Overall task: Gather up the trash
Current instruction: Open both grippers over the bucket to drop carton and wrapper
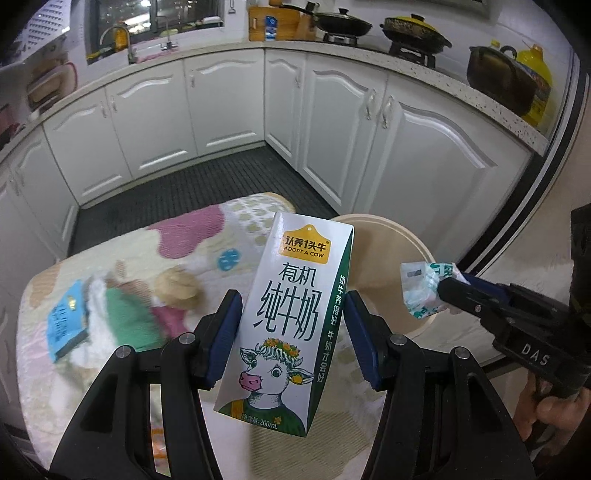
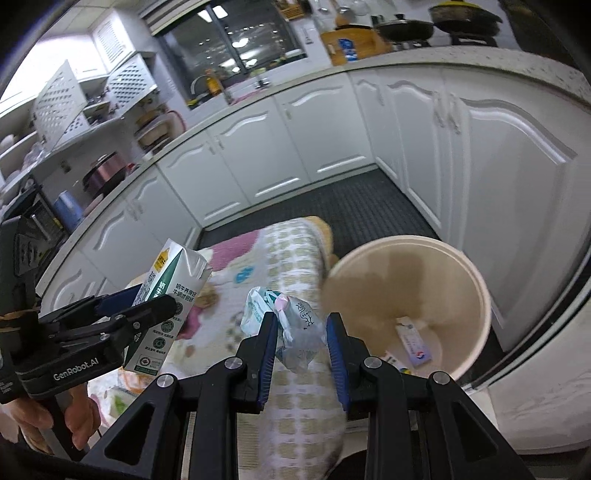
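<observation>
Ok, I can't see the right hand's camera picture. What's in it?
The right gripper pinches a crumpled plastic wrapper beside a beige bin. The left gripper holds a milk carton over a patterned cloth.

Both wrist views near, sharing bin (image 1: 413, 243)

A home kitchen is shown. White panelled cabinets (image 1: 155, 110) are set in an L under a speckled worktop (image 1: 424, 70). Pans on gas burners (image 1: 343, 24), a sink tap (image 2: 197, 83) below a dark window (image 2: 229, 37) and open shelves of cookware (image 2: 99, 122) are seen.
</observation>
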Tool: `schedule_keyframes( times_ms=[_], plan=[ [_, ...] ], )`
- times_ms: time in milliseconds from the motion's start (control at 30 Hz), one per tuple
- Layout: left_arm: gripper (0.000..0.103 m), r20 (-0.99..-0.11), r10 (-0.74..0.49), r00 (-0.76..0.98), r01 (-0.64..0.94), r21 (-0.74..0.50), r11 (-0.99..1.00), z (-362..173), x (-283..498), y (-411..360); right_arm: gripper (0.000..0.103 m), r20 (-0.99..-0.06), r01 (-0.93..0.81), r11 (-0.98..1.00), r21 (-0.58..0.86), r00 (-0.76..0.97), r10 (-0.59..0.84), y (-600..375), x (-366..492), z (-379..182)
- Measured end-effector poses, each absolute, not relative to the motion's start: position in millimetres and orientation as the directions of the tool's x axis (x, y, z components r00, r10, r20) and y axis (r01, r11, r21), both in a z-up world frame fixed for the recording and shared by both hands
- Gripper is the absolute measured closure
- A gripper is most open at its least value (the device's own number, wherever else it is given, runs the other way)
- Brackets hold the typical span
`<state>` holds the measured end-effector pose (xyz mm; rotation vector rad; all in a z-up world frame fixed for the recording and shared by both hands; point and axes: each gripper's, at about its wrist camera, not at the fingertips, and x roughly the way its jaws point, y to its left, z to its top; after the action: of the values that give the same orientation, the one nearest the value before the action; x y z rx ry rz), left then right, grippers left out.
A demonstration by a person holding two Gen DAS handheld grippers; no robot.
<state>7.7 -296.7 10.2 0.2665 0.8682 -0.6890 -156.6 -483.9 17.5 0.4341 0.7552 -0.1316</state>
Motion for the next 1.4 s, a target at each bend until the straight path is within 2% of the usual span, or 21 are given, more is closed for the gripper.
schedule_keyframes(
  times_ms=[500, 833, 867, 933, 967, 1100, 1400],
  plan=[
    [0.048, -0.823, -0.453, 0.342, 0.652, -0.140, 0.745, -30.3, 25.2, -382.5, 0.077, -0.753, 0.423, 0.848, 0.318, 0.656, -0.045, -550.8, -158.6, -28.0],
    [0.047, -0.831, -0.468, 0.301, 0.632, -0.194, 0.751, -50.4, 31.7, -407.8, 0.076, -0.781, 0.481, 0.813, 0.328, 0.622, -0.053, -576.0, -153.3, -50.7],
    [0.047, -0.830, -0.470, 0.301, 0.631, -0.196, 0.750, -52.1, 32.2, -409.3, 0.075, -0.785, 0.487, 0.810, 0.328, 0.618, -0.054, -577.4, -152.7, -52.1],
    [0.046, -0.831, -0.469, 0.300, 0.632, -0.196, 0.750, -54.8, 32.8, -410.7, 0.052, -0.793, 0.504, 0.802, 0.320, 0.606, -0.064, -578.9, -150.9, -54.4],
    [0.045, -0.832, -0.468, 0.298, 0.632, -0.196, 0.750, -55.9, 33.3, -411.4, 0.050, -0.791, 0.507, 0.800, 0.320, 0.608, -0.069, -580.4, -149.6, -54.7],
    [0.037, -0.830, -0.467, 0.304, 0.629, -0.193, 0.753, -57.0, 34.1, -410.4, 0.049, -0.790, 0.505, 0.801, 0.322, 0.609, -0.066, -581.0, -151.2, -55.3],
    [0.037, -0.823, -0.459, 0.335, 0.628, -0.169, 0.760, -48.3, 26.2, -400.9, 0.049, -0.797, 0.491, 0.808, 0.324, 0.602, -0.046, -571.6, -151.5, -53.4]
  ],
)
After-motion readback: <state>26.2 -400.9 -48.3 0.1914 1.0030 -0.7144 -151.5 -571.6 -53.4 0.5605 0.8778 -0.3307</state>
